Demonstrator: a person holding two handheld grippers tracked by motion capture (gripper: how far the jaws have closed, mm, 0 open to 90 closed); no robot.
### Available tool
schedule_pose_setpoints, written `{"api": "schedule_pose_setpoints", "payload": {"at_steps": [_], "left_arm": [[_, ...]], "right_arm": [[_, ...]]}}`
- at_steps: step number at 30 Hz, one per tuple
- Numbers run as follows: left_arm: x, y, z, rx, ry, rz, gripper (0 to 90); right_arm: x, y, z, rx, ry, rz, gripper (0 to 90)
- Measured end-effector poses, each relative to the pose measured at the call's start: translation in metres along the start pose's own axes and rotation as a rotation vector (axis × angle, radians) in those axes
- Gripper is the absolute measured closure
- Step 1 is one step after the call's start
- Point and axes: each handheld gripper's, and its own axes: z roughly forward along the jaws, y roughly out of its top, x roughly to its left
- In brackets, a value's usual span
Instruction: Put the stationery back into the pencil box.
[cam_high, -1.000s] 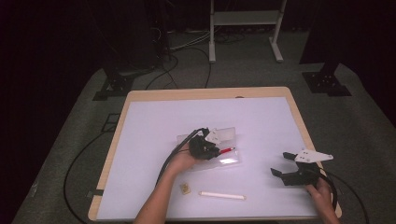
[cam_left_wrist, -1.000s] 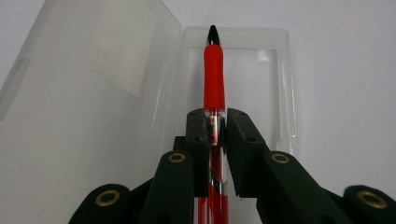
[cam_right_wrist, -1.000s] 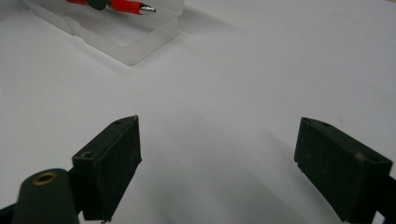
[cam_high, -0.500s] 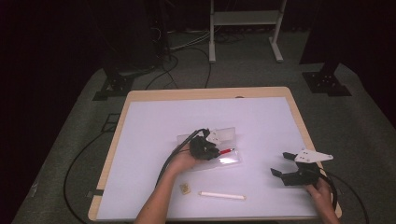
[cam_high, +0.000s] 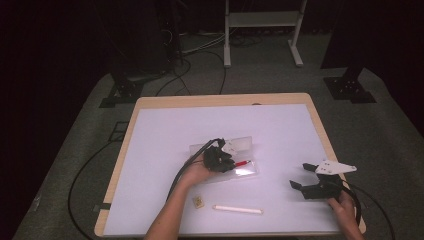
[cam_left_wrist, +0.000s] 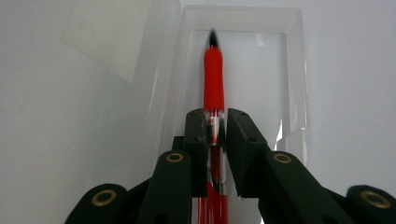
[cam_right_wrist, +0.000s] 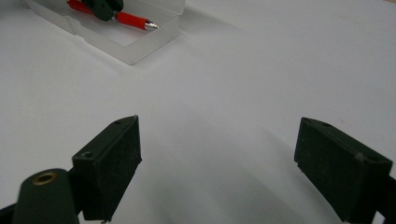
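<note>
The left hand-held gripper (cam_left_wrist: 215, 126) has its two jaws closed on a red pen (cam_left_wrist: 214, 79), at the clear part of the barrel just behind the red grip. In the left gripper view the long axis of the pen runs straight away from the jaws, and the dark tip points to the far end of a clear plastic case (cam_left_wrist: 289, 70); the pen is over the open tray of this case, but it is not possible to tell if it touches the bottom. The lid of the case lies open on the left in this view. The high view shows what the close view cannot: the case (cam_high: 247, 172) lies near the middle of the white surface (cam_high: 165, 130), the pen (cam_high: 242, 163) points toward the person's right side, and nearer to the person lie a white stick (cam_high: 238, 209) and a small tan object (cam_high: 198, 201), both well apart from the case. The right hand-held gripper (cam_high: 305, 176) is near the right edge of the surface, well apart from the case. In the right gripper view its jaws (cam_right_wrist: 217, 163) stand wide apart with nothing between them, and the pen (cam_right_wrist: 133, 21) appears far off with a silver tip, pointing to the right in that view.
</note>
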Motion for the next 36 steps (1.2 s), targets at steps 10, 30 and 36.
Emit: {"api": "schedule_pose_setpoints", "payload": {"at_steps": [10,30,36], "left_arm": [[-0.006,0.004,-0.010,-0.037,-0.017,0.016,75.0],[-0.029,0.005,-0.022,-0.085,-0.074,0.022,63.6],[-0.034,0.002,-0.026,-0.085,-0.068,0.016,58.5]], "right_arm": [[0.000,0.000,0.000,0.001,0.001,0.003,13.8],[0.000,0.000,0.000,0.002,0.002,0.004,13.8],[0.000,0.000,0.000,0.001,0.002,0.004,13.8]]}}
